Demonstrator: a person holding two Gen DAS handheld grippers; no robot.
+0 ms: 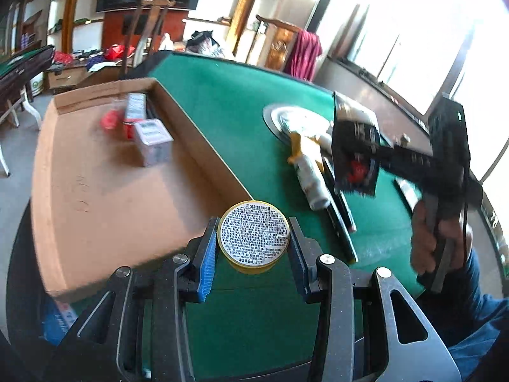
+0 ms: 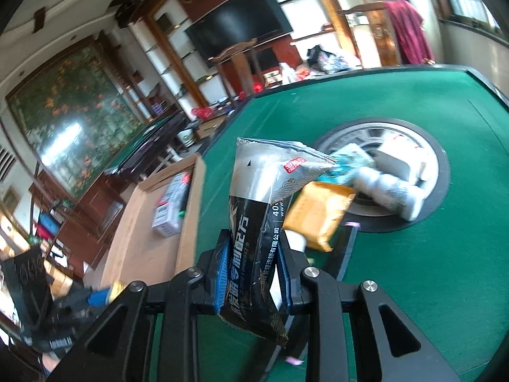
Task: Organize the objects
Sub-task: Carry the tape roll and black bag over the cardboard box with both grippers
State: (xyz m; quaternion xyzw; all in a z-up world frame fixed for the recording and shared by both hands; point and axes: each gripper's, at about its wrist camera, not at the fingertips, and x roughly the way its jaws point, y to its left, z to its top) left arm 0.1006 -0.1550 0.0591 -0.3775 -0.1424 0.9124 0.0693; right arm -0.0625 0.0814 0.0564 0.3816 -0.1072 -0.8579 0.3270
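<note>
Left tool [image 1: 253, 238] is clamped on a yellow tin [image 1: 253, 237]; right tool [image 2: 253, 273] is clamped on a black packet [image 2: 257, 222], box [image 1: 105, 197] at left.

This looks like a home parlour or mahjong room: a green felt table [image 2: 397, 102] with a round centre hub [image 2: 439, 172], a wall television [image 2: 238, 20], carved wooden chairs [image 1: 144, 22], display shelving [image 2: 178, 47] and a large floral painting [image 2: 73, 111].

cardboard box [image 1: 105, 191] lies left of bottles [image 1: 310, 175] on table [image 1: 229, 95].
</note>
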